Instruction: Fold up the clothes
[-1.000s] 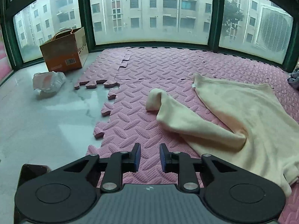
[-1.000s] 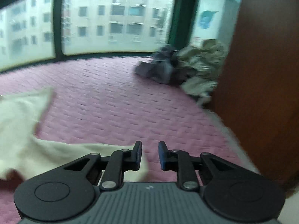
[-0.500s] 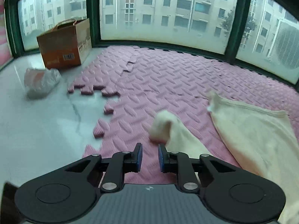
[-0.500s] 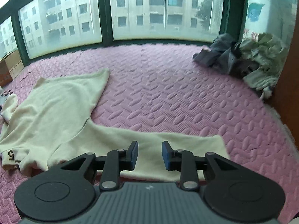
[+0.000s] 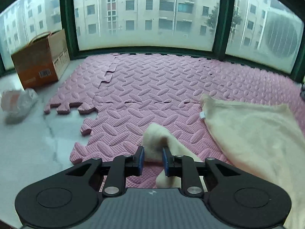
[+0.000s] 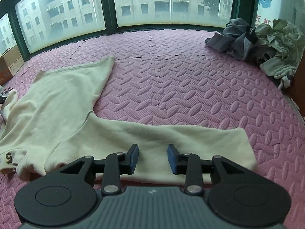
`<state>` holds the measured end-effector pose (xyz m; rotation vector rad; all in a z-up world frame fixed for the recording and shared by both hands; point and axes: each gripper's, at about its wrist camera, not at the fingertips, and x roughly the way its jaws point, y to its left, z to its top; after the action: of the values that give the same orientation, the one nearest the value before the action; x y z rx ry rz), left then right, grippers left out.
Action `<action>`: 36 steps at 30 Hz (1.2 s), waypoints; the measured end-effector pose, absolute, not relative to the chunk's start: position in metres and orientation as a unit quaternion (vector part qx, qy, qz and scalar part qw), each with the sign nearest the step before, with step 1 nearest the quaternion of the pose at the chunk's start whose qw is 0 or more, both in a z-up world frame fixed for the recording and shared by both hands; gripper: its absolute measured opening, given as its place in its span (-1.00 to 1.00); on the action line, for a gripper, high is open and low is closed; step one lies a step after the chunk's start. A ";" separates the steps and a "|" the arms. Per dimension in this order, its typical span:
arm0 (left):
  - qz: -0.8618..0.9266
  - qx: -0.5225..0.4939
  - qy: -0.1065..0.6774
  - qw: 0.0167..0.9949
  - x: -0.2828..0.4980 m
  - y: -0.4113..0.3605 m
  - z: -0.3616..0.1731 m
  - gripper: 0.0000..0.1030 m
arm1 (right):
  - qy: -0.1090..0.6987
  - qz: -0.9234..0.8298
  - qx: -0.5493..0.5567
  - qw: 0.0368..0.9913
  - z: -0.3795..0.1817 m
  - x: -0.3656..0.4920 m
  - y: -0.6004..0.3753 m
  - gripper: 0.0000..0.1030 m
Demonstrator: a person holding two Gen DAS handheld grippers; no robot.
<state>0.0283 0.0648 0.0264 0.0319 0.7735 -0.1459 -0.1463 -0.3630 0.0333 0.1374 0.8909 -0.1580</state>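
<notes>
Down on the pink foam mat [image 6: 190, 87] a cream sweater [image 6: 57, 103] lies spread, one sleeve [image 6: 190, 139] stretched under the right gripper [image 6: 152, 157], whose fingers stand wide apart above it. Its other sleeve's cuff [image 5: 155, 143] sits between the left gripper [image 5: 153, 157] fingers, narrowly parted, not clamped

Garment [image 6: 63, 103] spread on mat [image 6: 190, 87], one sleeve [image 6: 190, 139] stretched rightward just ahead of right gripper [image 6: 152, 159]; other sleeve end [image 5: 154, 143] lying between fingers of left gripper [image 5: 152, 160]. Box [image 5: 38, 61] and bag [image 5: 17, 105] far left, off mat. Clothes heap [image 6: 263, 43] far right
</notes>
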 end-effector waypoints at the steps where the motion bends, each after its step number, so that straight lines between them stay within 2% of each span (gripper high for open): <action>1: -0.071 0.016 0.378 0.923 0.030 0.065 0.025 -0.56 | 0.430 -0.076 0.065 0.897 0.033 -0.146 -0.363 -0.29; 5: -0.072 0.004 0.383 0.921 0.038 0.070 0.021 -0.41 | 0.430 -0.074 0.062 0.897 0.032 -0.143 -0.361 -0.27; 7: -0.079 -0.005 0.383 0.920 0.039 0.072 0.020 -0.22 | 0.431 -0.073 0.061 0.897 0.032 -0.141 -0.360 -0.26; 9: -0.082 0.007 0.381 0.921 0.038 0.068 0.020 -0.28 | 0.430 -0.074 0.061 0.898 0.032 -0.141 -0.360 -0.26; 10: -0.087 0.016 0.379 0.921 0.036 0.064 0.020 -0.58 | 0.430 -0.074 0.061 0.898 0.032 -0.140 -0.360 -0.26; 11: -0.091 0.020 0.379 0.921 0.035 0.062 0.020 -0.63 | 0.430 -0.075 0.060 0.898 0.032 -0.140 -0.359 -0.26; 12: -0.091 0.023 0.379 0.921 0.032 0.061 0.022 -0.77 | 0.430 -0.075 0.060 0.898 0.031 -0.140 -0.359 -0.26; 17: -0.051 0.032 0.359 0.932 0.013 0.069 0.043 -0.83 | 0.426 -0.077 0.062 0.899 0.032 -0.143 -0.357 -0.26; 27: 0.064 0.035 0.323 0.944 -0.073 0.121 0.120 -0.84 | 0.417 -0.073 0.046 0.905 0.035 -0.148 -0.350 -0.26; 31: 0.088 0.068 0.357 0.928 -0.076 0.130 0.104 -0.83 | 0.402 -0.041 0.016 0.915 0.052 -0.152 -0.329 -0.26; 36: 0.100 0.026 0.405 0.908 -0.059 0.148 0.066 -0.83 | 0.392 0.076 -0.024 0.916 0.078 -0.160 -0.275 -0.26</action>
<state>-0.0587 0.1482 0.0660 0.0529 0.8358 0.2070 -0.1603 -0.2745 0.0780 -0.0497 0.8073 0.1572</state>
